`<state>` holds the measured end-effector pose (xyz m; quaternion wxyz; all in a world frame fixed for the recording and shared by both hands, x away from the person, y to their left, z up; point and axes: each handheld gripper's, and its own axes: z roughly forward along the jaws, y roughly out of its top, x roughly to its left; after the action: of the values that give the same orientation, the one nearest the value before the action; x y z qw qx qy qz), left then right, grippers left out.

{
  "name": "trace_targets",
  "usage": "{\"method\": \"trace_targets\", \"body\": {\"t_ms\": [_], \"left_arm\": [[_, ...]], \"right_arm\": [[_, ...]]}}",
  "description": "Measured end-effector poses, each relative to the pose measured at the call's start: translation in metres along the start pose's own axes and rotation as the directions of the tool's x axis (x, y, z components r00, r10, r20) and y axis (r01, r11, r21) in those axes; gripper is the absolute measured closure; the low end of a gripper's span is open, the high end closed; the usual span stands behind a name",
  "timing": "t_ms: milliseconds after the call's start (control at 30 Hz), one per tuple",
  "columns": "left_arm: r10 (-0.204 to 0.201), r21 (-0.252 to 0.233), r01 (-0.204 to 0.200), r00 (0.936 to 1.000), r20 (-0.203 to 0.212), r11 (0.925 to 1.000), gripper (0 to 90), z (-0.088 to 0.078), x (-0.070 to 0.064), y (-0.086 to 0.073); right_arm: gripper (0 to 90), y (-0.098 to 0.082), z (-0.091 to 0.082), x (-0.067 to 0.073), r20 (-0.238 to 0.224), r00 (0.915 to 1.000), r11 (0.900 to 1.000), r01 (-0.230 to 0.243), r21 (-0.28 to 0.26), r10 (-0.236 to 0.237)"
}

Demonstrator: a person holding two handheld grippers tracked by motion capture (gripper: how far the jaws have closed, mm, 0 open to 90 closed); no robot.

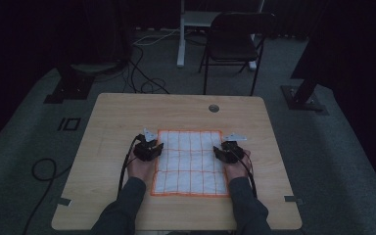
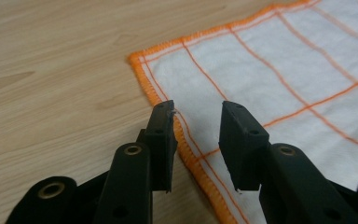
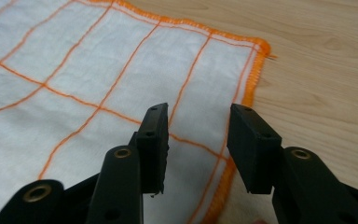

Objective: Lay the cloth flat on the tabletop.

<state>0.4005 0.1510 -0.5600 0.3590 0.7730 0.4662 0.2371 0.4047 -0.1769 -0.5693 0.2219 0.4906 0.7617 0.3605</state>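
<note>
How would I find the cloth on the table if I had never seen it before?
Look at the light wooden table in the dark room, then at its near half, between the person's two hands. The cloth lies flat there, spread out as a rectangle. It is white, crossed by thin orange lines into squares, with a bright orange stitched edge all round.

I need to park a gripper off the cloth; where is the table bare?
Bare wood runs along the far edge of the table beyond the cloth, apart from a small round hole, and along the left, right and near margins. It is tightest at the cloth's side edges, where the left gripper and right gripper sit.
</note>
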Motion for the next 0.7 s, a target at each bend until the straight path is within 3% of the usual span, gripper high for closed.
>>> {"method": "trace_targets", "body": {"t_ms": [267, 333, 700], "left_arm": [[-0.013, -0.038, 0.014, 0.9995, 0.029, 0.9992, 63.2, -0.023, 0.004, -0.006], [-0.034, -0.051, 0.036, 0.9985, 0.044, 0.998, 62.5, -0.029, 0.006, -0.009], [-0.065, -0.052, 0.069, 0.9949, 0.078, 0.9963, 60.0, -0.04, 0.01, -0.022]], "right_arm": [[55.1, -0.013, -0.028, -0.002, -0.014, 0.9995, 0.999, -0.027, -0.036, 0.027], [55.1, -0.016, -0.034, -0.001, -0.019, 0.9993, 0.998, -0.032, -0.05, 0.031], [53.9, -0.023, -0.047, 0.001, -0.033, 0.9986, 0.997, -0.043, -0.066, 0.041]]}}
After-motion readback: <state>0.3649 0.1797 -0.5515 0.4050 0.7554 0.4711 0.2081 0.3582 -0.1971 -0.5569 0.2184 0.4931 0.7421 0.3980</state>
